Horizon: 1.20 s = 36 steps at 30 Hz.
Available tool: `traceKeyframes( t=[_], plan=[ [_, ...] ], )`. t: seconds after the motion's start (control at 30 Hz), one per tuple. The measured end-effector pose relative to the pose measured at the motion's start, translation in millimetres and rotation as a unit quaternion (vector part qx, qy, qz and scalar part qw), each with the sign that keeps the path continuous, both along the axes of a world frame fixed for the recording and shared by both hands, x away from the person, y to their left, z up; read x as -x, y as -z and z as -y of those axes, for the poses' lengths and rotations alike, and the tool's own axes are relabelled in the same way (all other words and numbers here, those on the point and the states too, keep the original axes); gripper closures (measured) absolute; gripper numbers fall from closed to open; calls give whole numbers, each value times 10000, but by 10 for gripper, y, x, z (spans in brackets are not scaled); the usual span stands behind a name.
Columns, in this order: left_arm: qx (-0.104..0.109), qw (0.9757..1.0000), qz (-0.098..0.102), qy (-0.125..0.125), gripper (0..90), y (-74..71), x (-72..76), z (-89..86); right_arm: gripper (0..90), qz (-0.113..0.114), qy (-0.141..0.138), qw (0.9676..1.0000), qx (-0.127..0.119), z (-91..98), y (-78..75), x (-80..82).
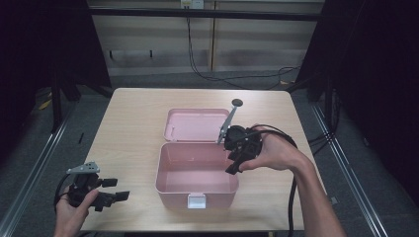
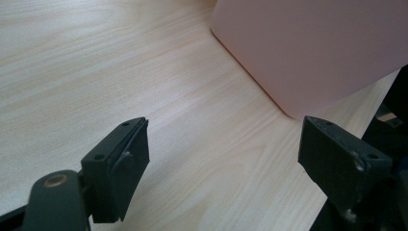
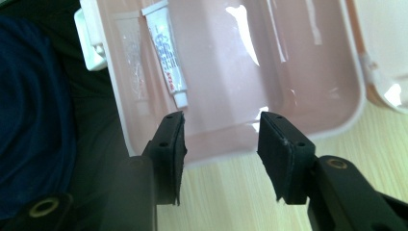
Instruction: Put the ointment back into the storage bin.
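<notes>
Right tongs [image 3: 221, 144] gape, empty, above one tube [image 3: 166, 55] in one pink box [image 3: 337, 120].

**A pale tabletop in a dim, curtained room**

A light wood-grain tabletop [image 1: 133, 113] stands on a grey floor [image 1: 168, 81]. Dark curtains [image 1: 380, 74] hang at the left and right, leaving both sides in shadow. The far wall [image 1: 163, 39] is clad in pale panels, with a black bar across its top. Black cables [image 1: 232, 79] drop down that wall and trail over the floor. Metal rails [image 1: 34, 173] run along the floor on both sides of the tabletop.
</notes>
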<state>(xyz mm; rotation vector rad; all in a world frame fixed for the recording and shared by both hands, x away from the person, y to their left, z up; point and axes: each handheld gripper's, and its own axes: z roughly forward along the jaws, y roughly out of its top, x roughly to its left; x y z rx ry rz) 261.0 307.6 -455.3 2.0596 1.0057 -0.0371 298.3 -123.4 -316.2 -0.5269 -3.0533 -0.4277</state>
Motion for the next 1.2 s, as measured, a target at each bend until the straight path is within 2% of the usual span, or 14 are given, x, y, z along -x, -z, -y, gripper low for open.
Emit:
traceKeyframes(
  t=[0.2,0.4,0.87,0.97,1.0,1.03,1.17,1.2],
  plan=[
    [14,10000,-16,2,181,4,-1,4,506,82,271,9996,-61,255,-37,68],
    [-25,10000,-11,22,181,5,-2,8,469,107,468,9988,-110,462,-9,131],
    [-39,10000,-22,11,181,11,-5,14,465,7,962,9952,-197,838,311,243],
    [-34,10000,-27,2,181,11,-3,16,457,-55,1140,9932,-214,893,416,256],
    [-30,10000,-34,12,181,9,-6,13,456,-87,1311,9911,-205,949,502,268],
    [-27,10000,-33,8,181,11,-8,15,456,-87,1311,9911,-205,949,502,268],
    [-31,10000,-18,3,181,11,-7,23,453,-49,1634,9863,-240,1043,629,279],
    [-44,10000,-12,5,181,10,-6,21,451,-60,1751,9842,-266,1057,657,290]
  ],
)
